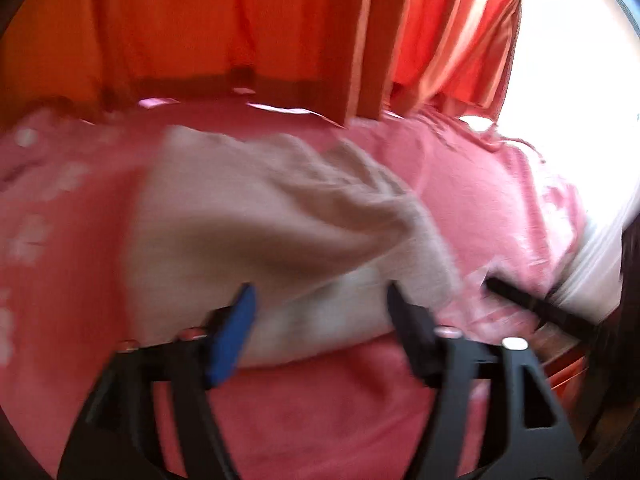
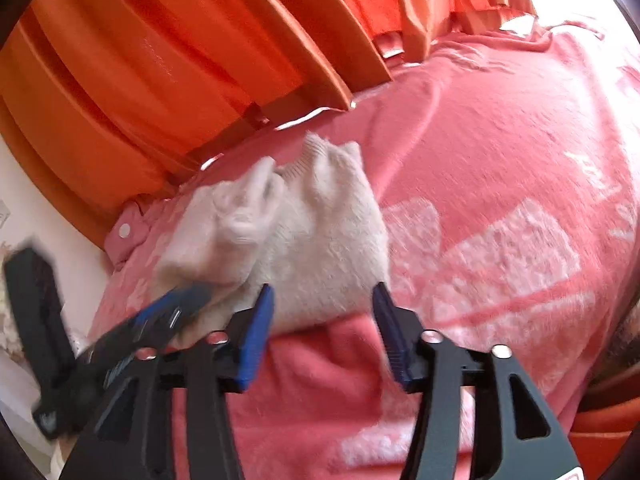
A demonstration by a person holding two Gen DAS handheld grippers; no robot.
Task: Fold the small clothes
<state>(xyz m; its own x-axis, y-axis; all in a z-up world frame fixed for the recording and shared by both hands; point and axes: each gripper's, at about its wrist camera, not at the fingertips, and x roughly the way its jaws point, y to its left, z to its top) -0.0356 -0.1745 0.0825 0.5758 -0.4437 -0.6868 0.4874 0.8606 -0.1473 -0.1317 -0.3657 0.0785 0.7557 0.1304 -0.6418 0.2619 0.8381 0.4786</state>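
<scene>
Both grippers are over the bed, and the cream knit garment (image 1: 280, 216) lies crumpled on the pink patterned bedspread (image 1: 480, 208), a small pale heap with soft ridges running across it. In the left wrist view the left gripper (image 1: 320, 312) has its jaws spread wide, blue pad on one finger and dark pad on the other, with nothing between them; the near edge of the garment sits just beyond the fingertips, and the frame is smeared with motion, so it is hard to say whether the tips actually touch the fabric. Off to the right in that same view a thin black bar pokes in over the bedspread, probably part of the other tool, though the blur leaves that uncertain. From the right wrist camera, the right gripper (image 2: 322, 308) is also wide, jaws well apart and empty, hovering at the near hem of the cream knit garment (image 2: 320, 236), which bunches up toward the far side into a ribbed, rumpled end. The left gripper (image 2: 176, 308) comes in from the lower left here, its blue-tipped finger reaching to the garment's left edge. Behind everything hang orange curtains (image 2: 160, 60), their hem meeting the far side of the pink patterned bedspread (image 2: 500, 160), with bright daylight washing out the upper right corner.
</scene>
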